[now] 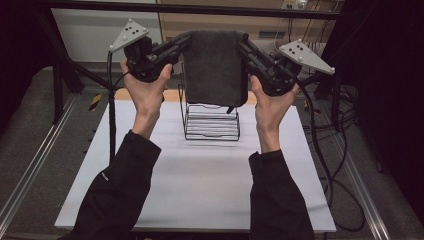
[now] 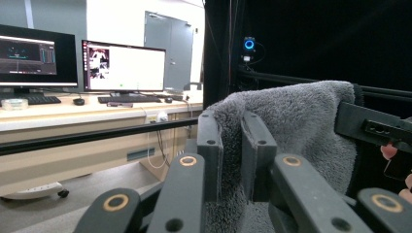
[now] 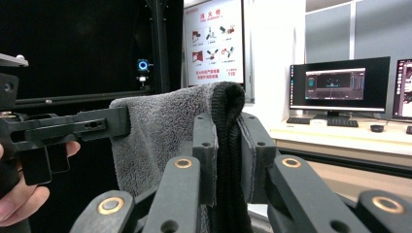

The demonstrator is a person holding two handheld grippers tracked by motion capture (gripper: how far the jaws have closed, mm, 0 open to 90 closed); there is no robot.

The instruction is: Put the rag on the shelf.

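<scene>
Above the white table [image 1: 200, 185], the left gripper [image 1: 182, 44] and right gripper [image 1: 245, 46] each pinch 1 top corner of the grey towel [image 1: 215, 67], which hangs folded over the wire rack [image 1: 212, 122]. Lifting looks done; draping it onto the rack remains.

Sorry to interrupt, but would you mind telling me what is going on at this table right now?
A person holds a gripper in each hand, and both are shut on a dark grey towel. The left gripper pinches its top left edge and the right gripper its top right edge, so the towel hangs spread between them, raised above the table. A black wire rack stands on the table just below and behind the towel.
</scene>
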